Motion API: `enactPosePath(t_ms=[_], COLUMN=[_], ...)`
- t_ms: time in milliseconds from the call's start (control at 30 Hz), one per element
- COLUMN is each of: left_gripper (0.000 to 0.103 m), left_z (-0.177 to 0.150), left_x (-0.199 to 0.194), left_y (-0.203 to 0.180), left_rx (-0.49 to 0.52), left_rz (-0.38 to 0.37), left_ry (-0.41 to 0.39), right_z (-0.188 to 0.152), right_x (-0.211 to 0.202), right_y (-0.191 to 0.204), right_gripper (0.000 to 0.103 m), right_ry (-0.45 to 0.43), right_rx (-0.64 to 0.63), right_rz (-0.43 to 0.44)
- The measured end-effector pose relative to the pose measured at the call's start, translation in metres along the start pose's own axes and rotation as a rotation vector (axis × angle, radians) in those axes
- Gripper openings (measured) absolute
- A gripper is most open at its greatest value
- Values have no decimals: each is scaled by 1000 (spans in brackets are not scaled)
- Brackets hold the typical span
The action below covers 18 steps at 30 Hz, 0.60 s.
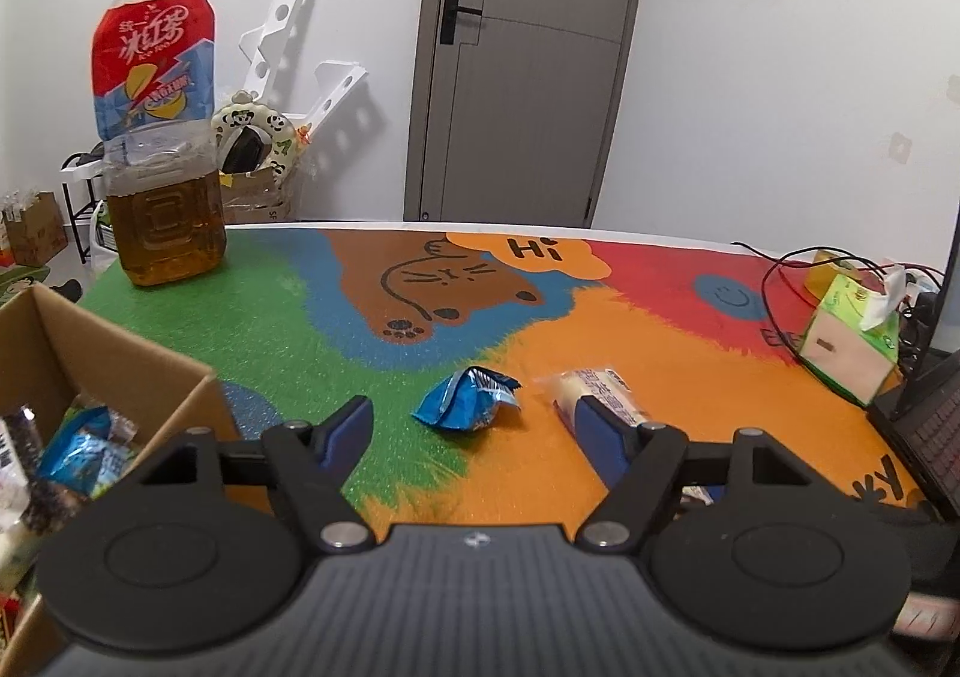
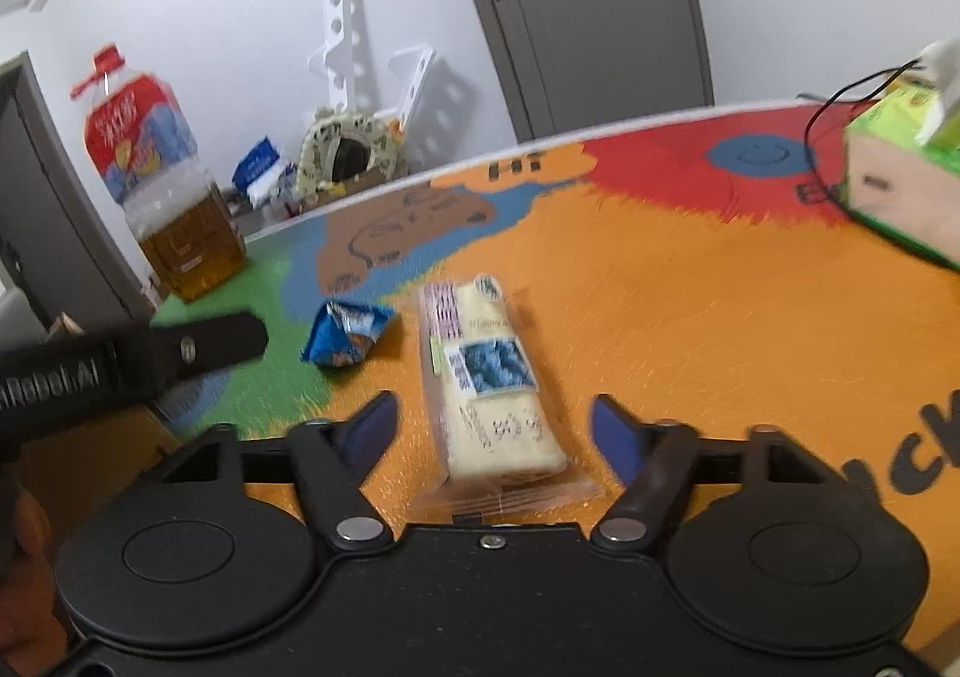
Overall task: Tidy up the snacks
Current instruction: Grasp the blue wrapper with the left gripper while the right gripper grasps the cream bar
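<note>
Your right tool (image 2: pixel 489 425) is straddling the pale snack bar (image 2: pixel 486 377) with pads apart, untouching; your left tool (image 1: pixel 474 431) is gaping just before the blue packet (image 1: pixel 465 398) on the worktop (image 1: pixel 690 377).

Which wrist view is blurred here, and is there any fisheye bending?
Left wrist view: sharp; the blue snack packet and tea bottle read crisply, though the door frame bows. Right wrist view: motion-smeared; print on the cream snack bar is unreadable, and the table edge curves strongly.
</note>
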<state>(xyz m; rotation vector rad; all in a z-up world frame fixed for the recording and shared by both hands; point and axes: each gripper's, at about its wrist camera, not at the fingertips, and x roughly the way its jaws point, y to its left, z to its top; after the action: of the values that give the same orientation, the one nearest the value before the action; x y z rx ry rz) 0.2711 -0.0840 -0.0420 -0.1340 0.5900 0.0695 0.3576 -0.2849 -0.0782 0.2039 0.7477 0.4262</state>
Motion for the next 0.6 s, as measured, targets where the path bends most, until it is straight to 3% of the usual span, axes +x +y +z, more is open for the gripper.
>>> enactPosePath(t_ms=[133, 600], left_gripper=[73, 74], left_z=[0, 9], left_x=[12, 46], left_y=[-3, -8], left_rx=[13, 37], left_rz=[8, 56], left_ry=[12, 1], right_z=[-2, -3], right_x=[-1, -14], right_y=[-4, -35], right_gripper=[38, 34], right_ry=[-34, -105], right_rx=[-2, 151], right_rz=[-7, 9])
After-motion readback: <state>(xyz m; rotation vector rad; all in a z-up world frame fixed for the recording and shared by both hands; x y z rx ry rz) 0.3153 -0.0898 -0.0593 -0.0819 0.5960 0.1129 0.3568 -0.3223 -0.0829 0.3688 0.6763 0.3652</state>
